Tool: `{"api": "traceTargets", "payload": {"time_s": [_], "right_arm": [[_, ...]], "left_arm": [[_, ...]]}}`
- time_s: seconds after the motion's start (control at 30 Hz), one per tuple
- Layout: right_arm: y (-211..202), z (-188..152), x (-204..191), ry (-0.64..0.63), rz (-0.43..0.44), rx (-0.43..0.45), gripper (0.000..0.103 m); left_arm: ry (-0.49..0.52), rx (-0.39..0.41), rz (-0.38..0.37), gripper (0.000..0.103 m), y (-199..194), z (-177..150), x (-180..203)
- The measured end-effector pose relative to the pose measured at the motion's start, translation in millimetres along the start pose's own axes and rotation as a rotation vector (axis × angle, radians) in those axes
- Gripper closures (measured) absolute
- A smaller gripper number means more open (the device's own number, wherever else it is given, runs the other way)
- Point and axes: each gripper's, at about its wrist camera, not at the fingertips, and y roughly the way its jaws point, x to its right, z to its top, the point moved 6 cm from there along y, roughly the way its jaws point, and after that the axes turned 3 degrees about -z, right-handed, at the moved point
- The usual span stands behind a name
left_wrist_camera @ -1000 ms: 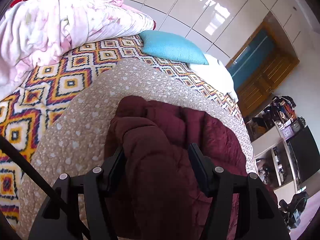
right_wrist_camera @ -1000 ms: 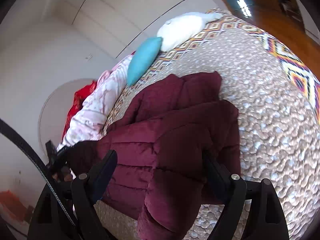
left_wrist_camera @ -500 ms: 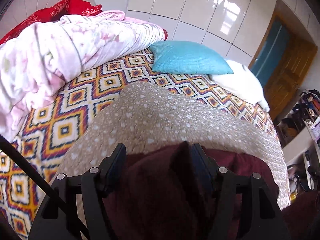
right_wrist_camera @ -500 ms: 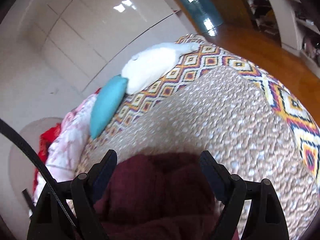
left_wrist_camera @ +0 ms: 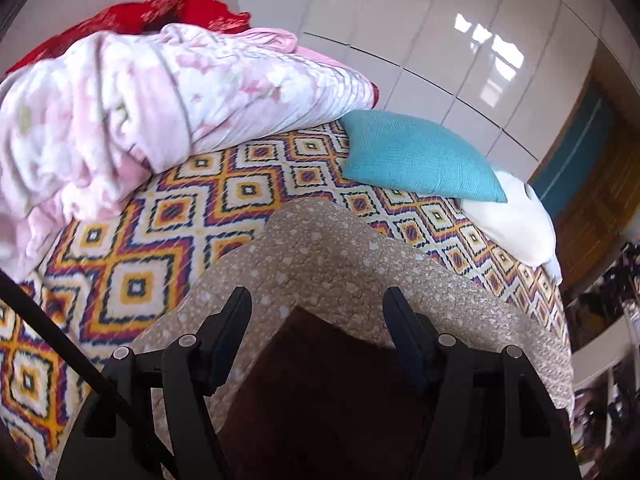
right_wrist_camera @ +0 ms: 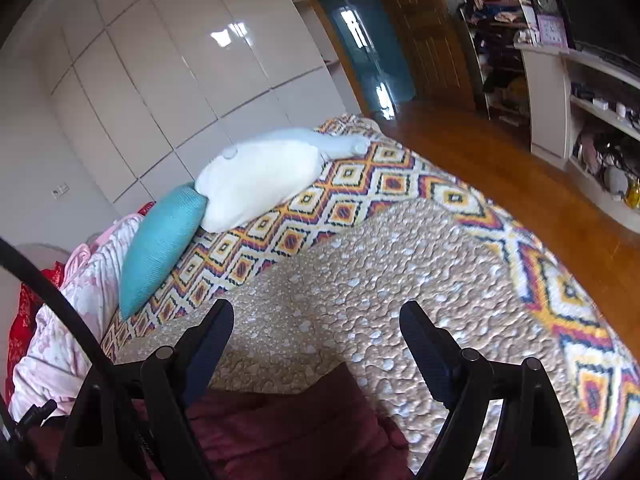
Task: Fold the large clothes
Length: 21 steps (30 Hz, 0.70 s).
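Note:
A dark maroon padded jacket [left_wrist_camera: 332,392] lies on the beige quilted mat [left_wrist_camera: 332,256] on the bed. In the left wrist view only its near edge shows, low between and below the fingers. My left gripper [left_wrist_camera: 316,304] is open and empty above it. In the right wrist view the jacket [right_wrist_camera: 288,424] fills the bottom edge. My right gripper [right_wrist_camera: 316,320] is open and empty above the beige mat [right_wrist_camera: 380,264], past the jacket's far edge.
A turquoise pillow [left_wrist_camera: 416,160] and a white pillow [left_wrist_camera: 516,224] lie on the patterned bedspread [left_wrist_camera: 168,236] at the far side. A pink floral duvet [left_wrist_camera: 132,108] with a red cloth [left_wrist_camera: 160,8] is heaped at the left. Wooden floor [right_wrist_camera: 520,152] and shelves [right_wrist_camera: 592,100] lie right of the bed.
Both grippers have pulled back and tilted up from the jacket. The jacket has dropped from the middle of both views to the bottom edge. Both stay open.

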Motion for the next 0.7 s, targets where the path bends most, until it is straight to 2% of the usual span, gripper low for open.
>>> {"api": "traceTargets", "payload": {"time_s": [0.1,0.23,0.33,0.47,0.57,0.7], "right_arm": [[-32,-10,3,-0.001,0.013,-0.002,0.014],[-64,-43,-8,-0.073,0.033,-0.056,0.014],[-85,-76,-32,-0.155,0.085,-0.103,0.014],[-99,-129,-82,-0.262,0.196,-0.211,0.016],[-97,-164,-122,-0.380,0.205,-0.242,0.021],[-78,-206,-165,-0.485,0.193,-0.302,0.042]], "left_arm": [[0.006,0.017,0.026,0.036,-25,-4,-12],[0.100,0.052,0.057,0.035,-71,-23,-18],[0.174,0.059,0.040,0.032,-107,-54,-20],[0.191,0.063,-0.010,0.029,-143,-108,-27],[0.202,0.076,-0.002,0.029,-152,-143,-32],[0.207,0.087,0.003,0.029,-149,-187,-40]]}}
